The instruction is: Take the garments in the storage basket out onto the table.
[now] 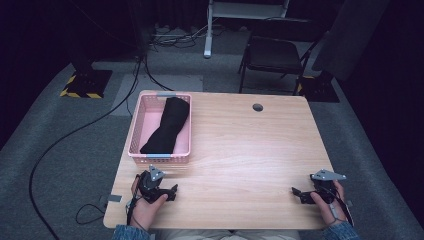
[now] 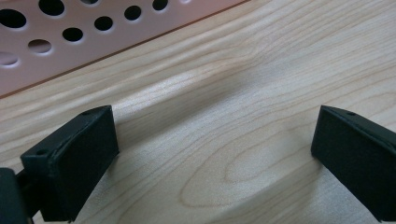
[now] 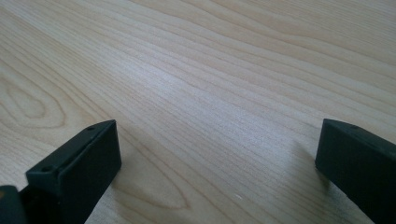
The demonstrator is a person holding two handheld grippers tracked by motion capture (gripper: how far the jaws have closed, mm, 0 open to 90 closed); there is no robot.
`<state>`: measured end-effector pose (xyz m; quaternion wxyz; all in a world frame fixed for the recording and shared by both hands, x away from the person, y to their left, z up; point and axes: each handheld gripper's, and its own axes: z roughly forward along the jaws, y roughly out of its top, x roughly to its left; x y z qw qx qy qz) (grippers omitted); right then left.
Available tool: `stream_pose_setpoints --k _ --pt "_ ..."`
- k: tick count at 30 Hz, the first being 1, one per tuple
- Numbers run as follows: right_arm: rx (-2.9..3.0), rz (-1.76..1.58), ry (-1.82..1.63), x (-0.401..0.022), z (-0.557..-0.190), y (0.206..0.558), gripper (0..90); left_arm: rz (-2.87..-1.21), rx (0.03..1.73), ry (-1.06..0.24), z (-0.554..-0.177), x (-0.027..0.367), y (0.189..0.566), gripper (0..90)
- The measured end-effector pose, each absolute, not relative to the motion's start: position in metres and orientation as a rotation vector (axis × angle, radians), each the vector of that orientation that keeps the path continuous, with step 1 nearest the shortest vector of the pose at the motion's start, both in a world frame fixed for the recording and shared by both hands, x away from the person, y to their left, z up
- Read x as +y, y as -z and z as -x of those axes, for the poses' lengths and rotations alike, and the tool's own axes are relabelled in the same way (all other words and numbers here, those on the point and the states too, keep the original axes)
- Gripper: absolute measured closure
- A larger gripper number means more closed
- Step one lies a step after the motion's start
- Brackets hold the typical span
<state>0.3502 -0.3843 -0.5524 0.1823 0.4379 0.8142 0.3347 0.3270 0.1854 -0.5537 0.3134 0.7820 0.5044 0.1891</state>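
A pink perforated basket (image 1: 137,131) stands at the table's left side, and a black folded cloth (image 1: 167,125) lies lengthwise inside it. My left gripper (image 1: 173,192) rests low on the wooden table (image 1: 240,145) near its front left corner, just below the basket. In the left gripper view its jaws stand wide apart with bare wood between them, the left gripper (image 2: 215,144) being open, and the basket wall (image 2: 70,42) runs across the top. My right gripper (image 1: 297,194) lies near the front right corner, also open (image 3: 217,154) over bare wood.
A round cable hole (image 1: 258,107) sits in the table's far edge. Beyond the table stand a dark folding chair (image 1: 272,55) and a white desk frame (image 1: 210,30). Cables run over the grey floor at the left.
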Motion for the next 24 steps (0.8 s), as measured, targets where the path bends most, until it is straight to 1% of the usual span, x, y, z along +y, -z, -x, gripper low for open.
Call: stream_pose_setpoints --k 6,24 --pt "2.298 -1.237 -0.945 -0.384 -0.350 0.552 0.1 -2.020 1.338 -0.502 -0.326 0.189 0.553 3.6" --pt "2.298 -1.236 -0.945 -0.384 -0.350 0.552 0.0 -1.893 1.292 -0.626 -0.315 0.189 0.522 3.9"
